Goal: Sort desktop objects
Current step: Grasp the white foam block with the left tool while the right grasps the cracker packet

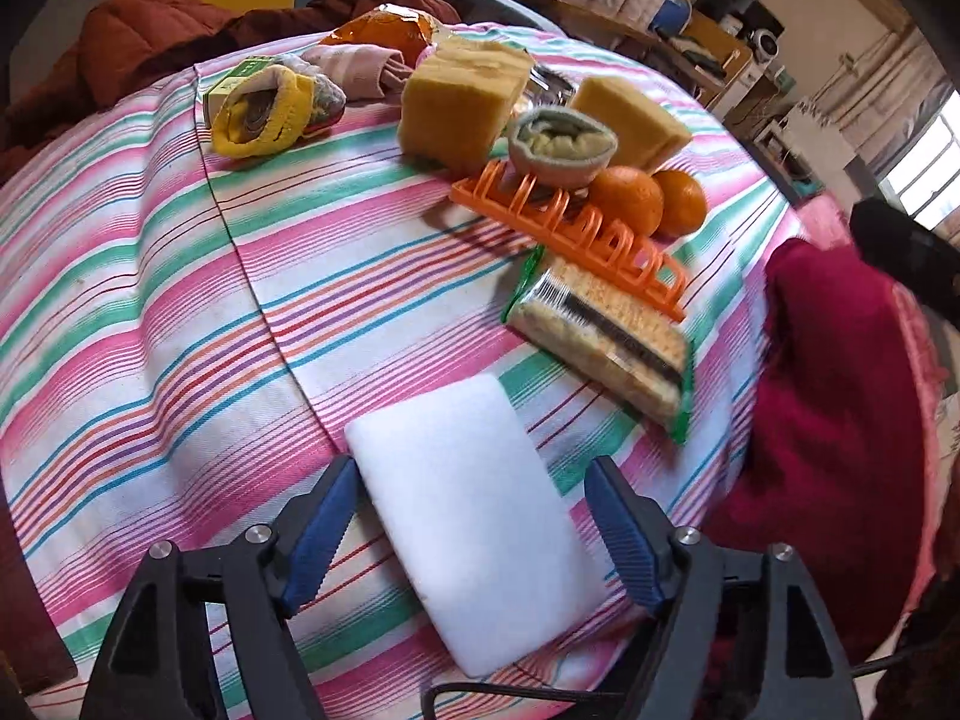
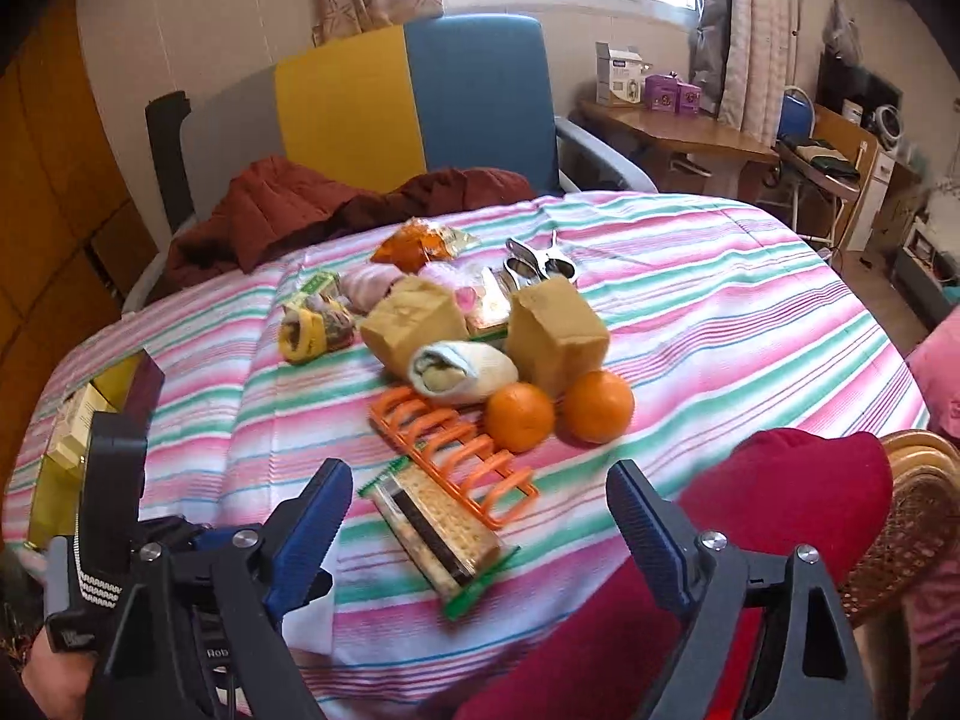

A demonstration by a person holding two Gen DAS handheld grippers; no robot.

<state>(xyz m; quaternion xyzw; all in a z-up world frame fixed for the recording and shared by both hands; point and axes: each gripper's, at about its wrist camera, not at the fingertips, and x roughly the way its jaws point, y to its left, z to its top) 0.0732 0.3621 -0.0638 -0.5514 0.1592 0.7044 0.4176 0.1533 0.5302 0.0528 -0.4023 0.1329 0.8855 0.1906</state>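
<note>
A white foam sponge (image 1: 468,516) lies flat on the striped tablecloth (image 1: 180,330) between the fingers of my left gripper (image 1: 468,474), which is open; the pads do not press on it. My right gripper (image 2: 479,468) is open and empty, above a wrapped cracker pack (image 2: 438,534) (image 1: 606,342). Beyond the pack lie an orange plastic rack (image 2: 456,450) (image 1: 570,228), two oranges (image 2: 561,408) (image 1: 654,198), a grey-green rolled sock (image 2: 462,369) (image 1: 561,147) and two yellow sponge blocks (image 2: 555,330) (image 1: 462,102). A yellow rolled sock (image 1: 264,114) lies to their left.
A dark red cloth (image 1: 840,420) (image 2: 780,492) hangs over the table's near right edge beside a wicker chair (image 2: 924,510). Sunglasses (image 2: 540,264), a snack bag (image 2: 414,246) and a pink sock (image 1: 360,69) sit farther back. A gloved hand (image 2: 78,588) holds the other gripper at lower left.
</note>
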